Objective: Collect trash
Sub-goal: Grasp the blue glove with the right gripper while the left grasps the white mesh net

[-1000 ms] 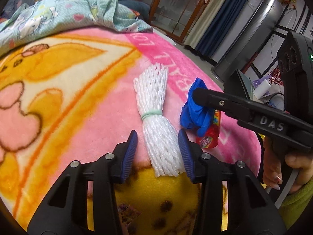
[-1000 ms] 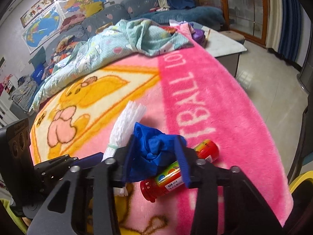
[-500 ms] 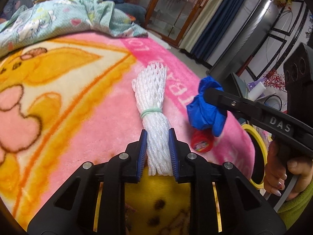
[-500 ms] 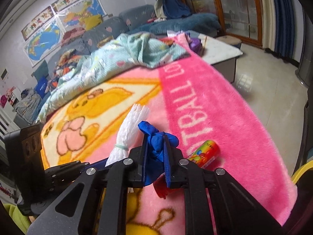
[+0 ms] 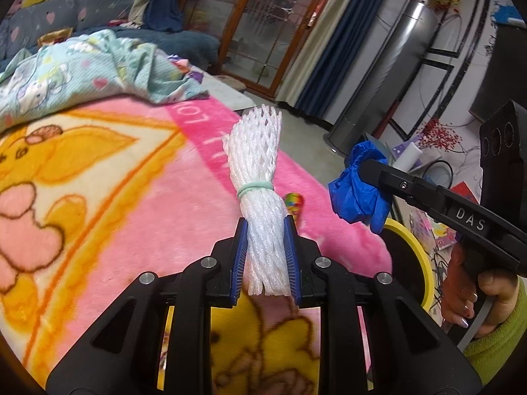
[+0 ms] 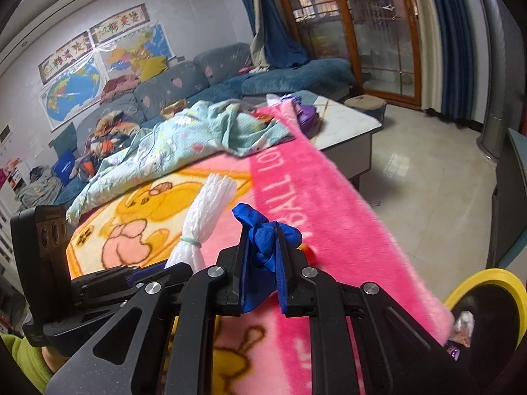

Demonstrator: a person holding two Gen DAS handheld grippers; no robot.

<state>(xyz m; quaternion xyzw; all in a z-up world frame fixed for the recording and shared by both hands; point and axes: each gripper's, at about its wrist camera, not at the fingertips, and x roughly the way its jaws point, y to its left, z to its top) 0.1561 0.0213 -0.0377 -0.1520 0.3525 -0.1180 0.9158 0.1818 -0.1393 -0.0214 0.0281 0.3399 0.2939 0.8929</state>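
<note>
My left gripper (image 5: pixel 265 227) is shut on a bundle of white foam netting (image 5: pixel 258 164) tied with a pale green band, held above the pink and yellow blanket (image 5: pixel 131 197). My right gripper (image 6: pixel 262 235) is shut on a crumpled blue glove (image 6: pixel 263 243), lifted off the blanket (image 6: pixel 329 204). In the left wrist view the right gripper (image 5: pixel 362 168) shows at the right with the glove (image 5: pixel 355 194) hanging from it. A colourful can (image 5: pixel 294 202) lies on the blanket, partly hidden behind the netting. The netting (image 6: pixel 204 217) also appears left of the glove in the right wrist view.
A yellow-rimmed black bin (image 6: pixel 487 306) stands beyond the blanket's right edge, also seen in the left wrist view as the bin (image 5: pixel 411 260). A light blue patterned quilt (image 6: pixel 184 144) is heaped at the far end. A low table (image 6: pixel 342 128), sofa and tiled floor lie beyond.
Both grippers closed, the left on the netting and the right on the glove, then rose off the blanket. The can stayed on the blanket.
</note>
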